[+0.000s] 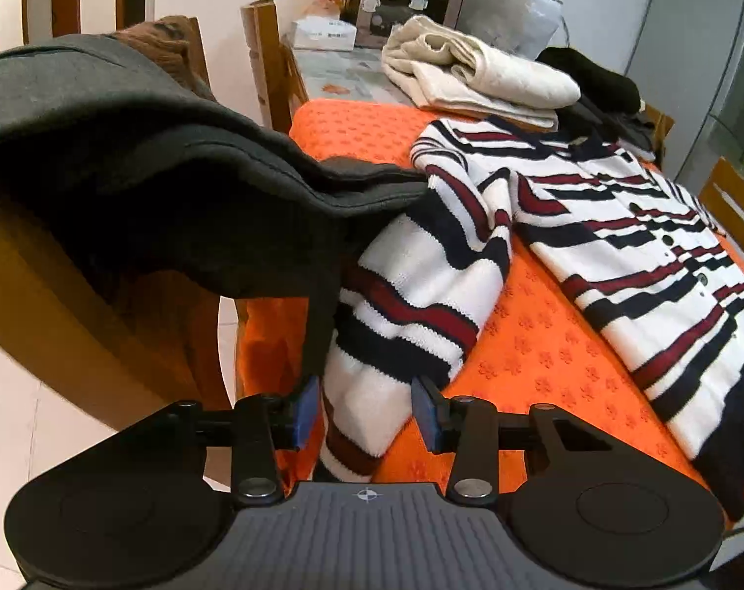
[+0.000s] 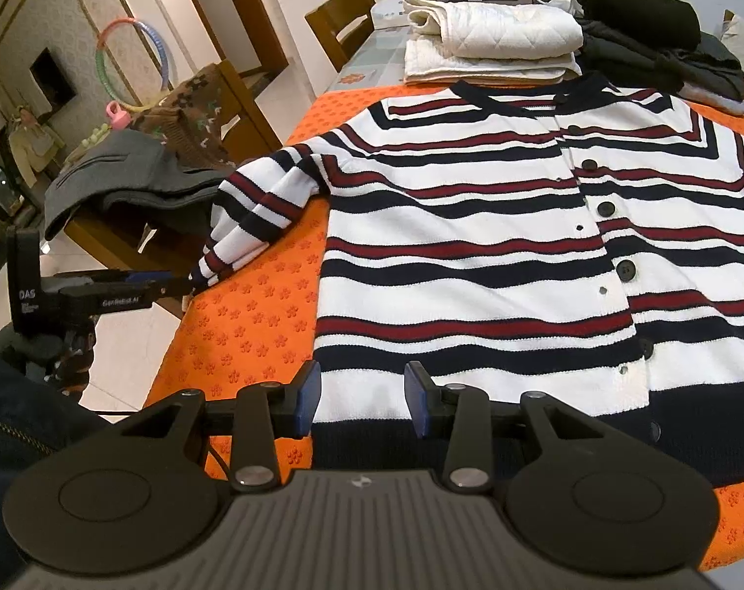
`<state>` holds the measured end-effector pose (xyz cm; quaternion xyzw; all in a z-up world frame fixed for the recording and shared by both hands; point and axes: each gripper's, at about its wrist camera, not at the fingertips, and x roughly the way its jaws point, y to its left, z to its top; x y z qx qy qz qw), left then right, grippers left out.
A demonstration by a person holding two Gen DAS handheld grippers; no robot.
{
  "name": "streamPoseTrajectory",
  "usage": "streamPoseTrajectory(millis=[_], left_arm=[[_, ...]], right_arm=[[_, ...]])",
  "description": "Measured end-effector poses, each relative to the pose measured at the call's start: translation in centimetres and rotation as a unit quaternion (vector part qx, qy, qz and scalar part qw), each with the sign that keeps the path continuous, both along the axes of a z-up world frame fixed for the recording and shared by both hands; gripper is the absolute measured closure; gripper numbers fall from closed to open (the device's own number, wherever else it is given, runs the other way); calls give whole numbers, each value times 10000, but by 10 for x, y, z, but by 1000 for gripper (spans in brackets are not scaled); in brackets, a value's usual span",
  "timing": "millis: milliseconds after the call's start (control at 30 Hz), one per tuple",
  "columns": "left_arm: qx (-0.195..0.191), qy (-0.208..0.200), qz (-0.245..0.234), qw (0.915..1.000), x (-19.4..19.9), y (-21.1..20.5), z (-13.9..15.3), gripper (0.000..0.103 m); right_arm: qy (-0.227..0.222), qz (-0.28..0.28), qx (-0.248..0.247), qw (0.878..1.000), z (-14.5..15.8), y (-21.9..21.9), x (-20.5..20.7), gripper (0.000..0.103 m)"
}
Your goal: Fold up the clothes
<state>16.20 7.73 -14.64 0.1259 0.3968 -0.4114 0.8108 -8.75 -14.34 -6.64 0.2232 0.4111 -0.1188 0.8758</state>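
A white cardigan with navy and dark red stripes (image 2: 470,246) lies flat, buttons up, on the orange cloth (image 2: 253,324). Its left sleeve (image 1: 411,295) hangs over the table's left edge. My left gripper (image 1: 367,410) is open with the sleeve's cuff between its blue pads; it also shows in the right wrist view (image 2: 175,282) at the cuff. My right gripper (image 2: 362,396) is open, just above the cardigan's navy bottom hem, near its left corner.
Folded cream quilted laundry (image 2: 490,44) and dark folded clothes (image 2: 657,44) lie at the table's far end. A grey garment (image 1: 140,147) is draped over a wooden chair (image 2: 126,241) left of the table. More chairs (image 2: 342,19) stand along the left side.
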Motion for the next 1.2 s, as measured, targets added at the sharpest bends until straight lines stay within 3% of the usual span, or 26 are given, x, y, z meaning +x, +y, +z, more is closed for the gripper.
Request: streamPoseTrajectory(millis=[67,100,333,533,600,667,733,767,933,1200], left_arm=[[32,-143,-153,9998,-3,-5,0,83],[68,-247,-177,9995,-5,-8,2,101],[-188,-767,53,9969,-3,-15,42,101],[-263,-986,-501,9935,-6,-34,70,99],[-129,-1014,-658,9926,-9,-40,64,97],[-35,-962,-780,9923,-12,-42,58,89],[61,-962,-903,9912,-17,-44,49,71],[123,-999,-957,9903,-20,-43,44,69],[343,-962,-914,9906,-20,-30,22,67],[431,-554,-754,9947,-11,4,5,67]], right_arm=[[0,-17,-10,10000,0,0,0,60],[-1,-39,-16,10000,0,-1,0,60],[-29,-251,24,9997,-2,-4,-8,60],[-72,-445,73,9990,-5,-6,-17,60],[-81,-504,76,9987,-6,-7,-20,60],[-82,-566,68,9983,-6,-8,-22,60],[-82,-620,65,9980,-6,-9,-24,60],[-79,-637,62,9979,-6,-10,-25,60],[-45,-673,42,9977,-6,-11,-27,60],[69,-515,28,9986,-5,-12,-18,60]])
